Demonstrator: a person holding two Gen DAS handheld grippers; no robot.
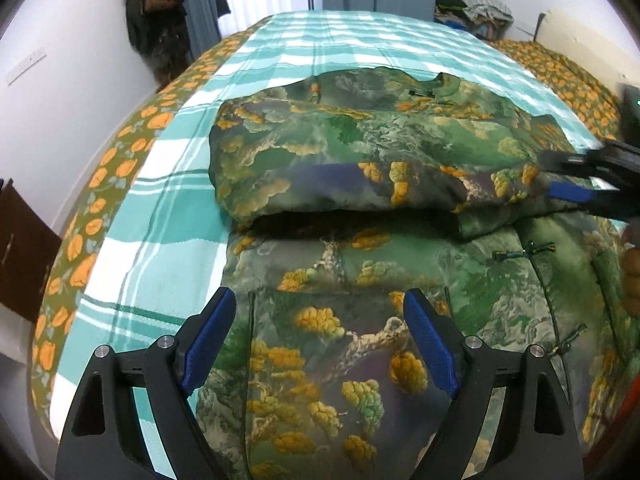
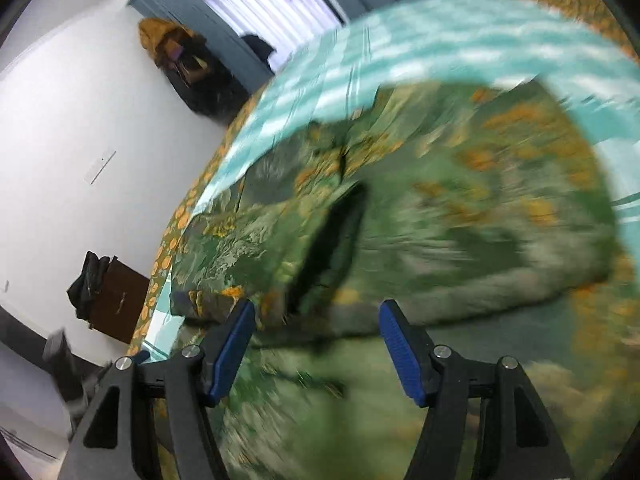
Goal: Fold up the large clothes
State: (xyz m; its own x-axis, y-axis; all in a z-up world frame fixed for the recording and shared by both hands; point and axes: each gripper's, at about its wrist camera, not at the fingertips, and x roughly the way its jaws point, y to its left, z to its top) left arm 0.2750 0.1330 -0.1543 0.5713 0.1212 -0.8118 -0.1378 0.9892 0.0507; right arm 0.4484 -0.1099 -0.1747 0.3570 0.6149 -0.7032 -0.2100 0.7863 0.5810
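A large green jacket (image 1: 360, 152) printed with yellow trees and mountains lies on the teal checked blanket (image 1: 168, 216). Its far part is folded over toward me, leaving a dark fold gap across the middle. Knot buttons (image 1: 524, 254) run down the near right side. My left gripper (image 1: 320, 296) hovers open over the near part of the jacket, with nothing between its blue pads. My right gripper (image 1: 552, 176) reaches in from the right at the edge of the folded layer. In the blurred right wrist view the right gripper (image 2: 318, 304) stands open above the jacket (image 2: 440, 208).
The blanket covers a bed with an orange-flowered spread (image 1: 100, 184). A heap of clothes (image 1: 472, 10) sits at the far right corner. Dark garments (image 1: 156, 20) hang on the left wall beside curtains. A brown cabinet (image 1: 20, 248) stands left of the bed.
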